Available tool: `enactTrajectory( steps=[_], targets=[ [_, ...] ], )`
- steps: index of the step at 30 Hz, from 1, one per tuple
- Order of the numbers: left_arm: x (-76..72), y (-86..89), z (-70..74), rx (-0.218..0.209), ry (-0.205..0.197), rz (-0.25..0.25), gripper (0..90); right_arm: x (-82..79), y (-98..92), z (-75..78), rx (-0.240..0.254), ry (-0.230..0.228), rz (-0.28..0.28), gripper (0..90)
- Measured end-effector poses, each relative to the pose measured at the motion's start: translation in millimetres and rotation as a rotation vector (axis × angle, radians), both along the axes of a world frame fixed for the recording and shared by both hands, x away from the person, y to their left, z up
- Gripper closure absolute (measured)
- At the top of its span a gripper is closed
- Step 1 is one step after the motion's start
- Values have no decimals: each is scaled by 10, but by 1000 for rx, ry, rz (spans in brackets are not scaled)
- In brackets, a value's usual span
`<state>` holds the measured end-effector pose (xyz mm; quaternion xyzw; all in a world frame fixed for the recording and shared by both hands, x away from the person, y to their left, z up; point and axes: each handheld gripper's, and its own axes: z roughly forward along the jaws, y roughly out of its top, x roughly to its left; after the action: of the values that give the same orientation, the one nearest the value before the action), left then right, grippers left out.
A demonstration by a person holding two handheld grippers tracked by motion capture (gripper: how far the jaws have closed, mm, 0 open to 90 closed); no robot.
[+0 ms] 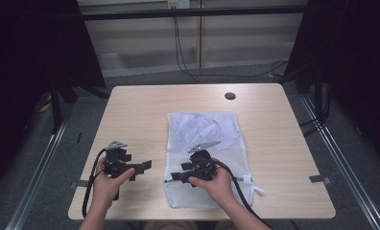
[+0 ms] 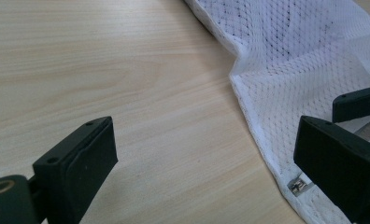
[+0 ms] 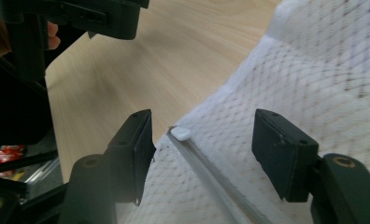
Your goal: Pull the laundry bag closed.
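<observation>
A white mesh laundry bag (image 1: 205, 134) lies flat in the middle of the wooden table (image 1: 140, 110), with pale cloth bunched inside its far half. My left gripper (image 1: 144, 168) rests on the bare wood to the bag's left; it is open, its jaws pointing at the bag's edge (image 2: 304, 60). In the left gripper view its jaws (image 2: 204, 135) stand wide with nothing between them, and a small metal zip pull (image 2: 299, 185) shows beside the right jaw. My right gripper (image 1: 177, 173) sits low over the bag's near left corner, open. Its jaws (image 3: 202, 126) straddle the grey zipper (image 3: 206, 163) and its white end tab (image 3: 180, 134), pads apart from both.
A dark round hole (image 1: 230, 96) sits near the table's far edge. Bare wood lies to the right of the bag and beyond it. Black curtains flank the table and cables (image 1: 183, 57) run across the floor behind. Tape tabs (image 1: 320, 179) mark the side edges.
</observation>
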<state>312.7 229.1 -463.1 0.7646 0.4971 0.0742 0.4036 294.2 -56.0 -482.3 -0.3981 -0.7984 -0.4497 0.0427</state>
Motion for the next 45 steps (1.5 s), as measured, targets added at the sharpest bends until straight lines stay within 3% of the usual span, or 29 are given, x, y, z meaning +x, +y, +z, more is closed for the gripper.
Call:
enactTrajectory(
  steps=[12,19,30,45],
  targets=[
    [8,-6,-13,4,6,-8,58,7,101,-49,21,62,4,503],
    [9,-3,-12,4,6,-7,59,14,137,-65,2,88,-5,586],
    [13,-3,-18,3,10,-4,59,35,189,-128,3,132,-6,634],
    [17,-2,-19,6,8,-3,60,48,278,-162,12,155,-2,689]
  ],
)
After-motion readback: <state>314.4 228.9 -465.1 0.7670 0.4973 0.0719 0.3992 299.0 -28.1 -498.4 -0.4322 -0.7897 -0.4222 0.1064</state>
